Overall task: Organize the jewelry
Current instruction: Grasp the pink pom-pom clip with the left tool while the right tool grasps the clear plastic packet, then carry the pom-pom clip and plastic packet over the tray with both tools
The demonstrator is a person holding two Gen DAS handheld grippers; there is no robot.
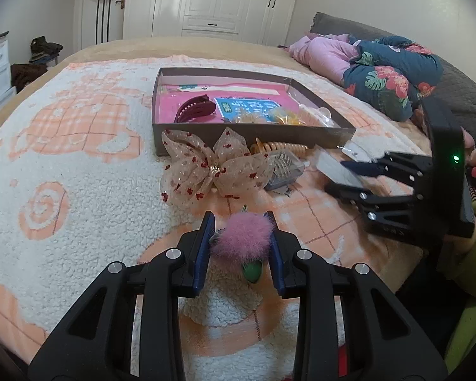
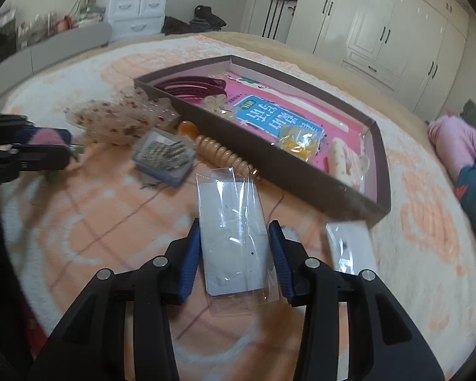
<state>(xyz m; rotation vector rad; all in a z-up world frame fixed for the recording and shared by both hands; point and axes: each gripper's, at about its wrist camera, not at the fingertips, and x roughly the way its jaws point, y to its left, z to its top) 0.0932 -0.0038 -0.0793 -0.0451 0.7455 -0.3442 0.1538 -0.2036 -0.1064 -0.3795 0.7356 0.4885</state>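
My left gripper (image 1: 240, 222) is shut on a pink fluffy pompom hair clip (image 1: 241, 238) with a green bead (image 1: 252, 271), just above the blanket. My right gripper (image 2: 234, 231) is shut on a clear plastic packet with a white card (image 2: 234, 238); it also shows in the left wrist view (image 1: 342, 166). The shallow brown box (image 1: 254, 130) with a pink bottom holds a maroon claw clip (image 1: 195, 109), a blue card (image 2: 279, 120) and yellow items. A sheer spotted bow (image 1: 206, 171), an orange spiral hair tie (image 2: 225, 155) and a small clear case of pins (image 2: 165, 157) lie in front of it.
Everything lies on a white and orange fleece blanket (image 1: 79, 174) on a bed. A second white packet (image 2: 352, 247) lies by the box's near corner. Folded clothes (image 1: 380, 73) are piled at the right. White wardrobes (image 1: 212, 0) stand behind.
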